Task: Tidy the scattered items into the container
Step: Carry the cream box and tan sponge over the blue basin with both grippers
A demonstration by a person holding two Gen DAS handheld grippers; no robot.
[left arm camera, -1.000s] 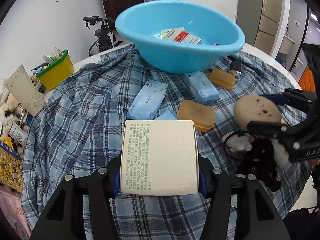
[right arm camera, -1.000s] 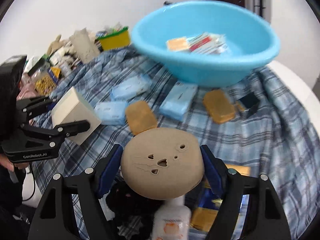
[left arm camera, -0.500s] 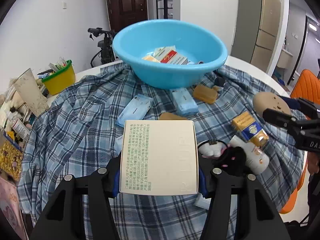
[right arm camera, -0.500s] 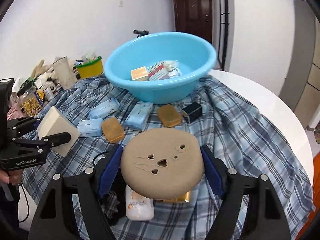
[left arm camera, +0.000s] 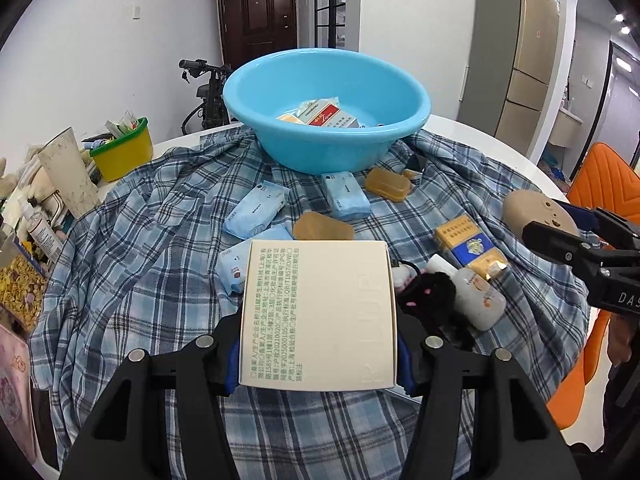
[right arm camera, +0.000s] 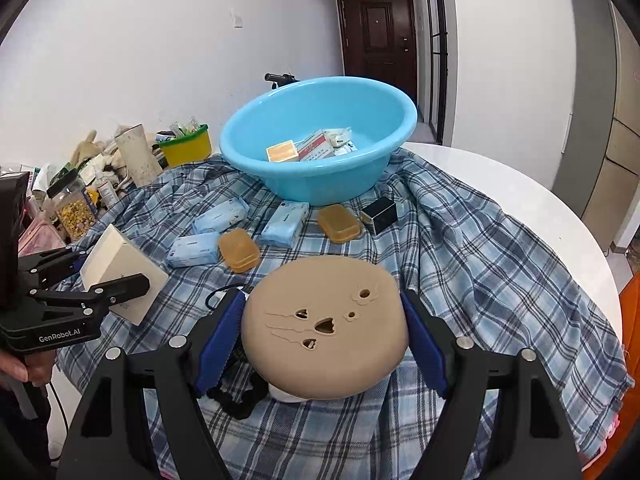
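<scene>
Two tools grip items: left tool (left arm camera: 318,354) clamps a cream box (left arm camera: 320,312), right tool (right arm camera: 322,344) a tan disc (right arm camera: 324,324).

We have drawn both grippers back and up from the basin (left arm camera: 326,110), the box (left arm camera: 318,316) and tan disc (right arm camera: 325,326) lifted with them, so more table shows.

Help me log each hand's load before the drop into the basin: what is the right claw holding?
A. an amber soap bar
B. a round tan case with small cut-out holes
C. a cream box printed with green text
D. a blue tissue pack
B: in the right wrist view the right claw has its blue pads pressed on both sides of the round tan case, while the cream box sits in the left claw.
</scene>
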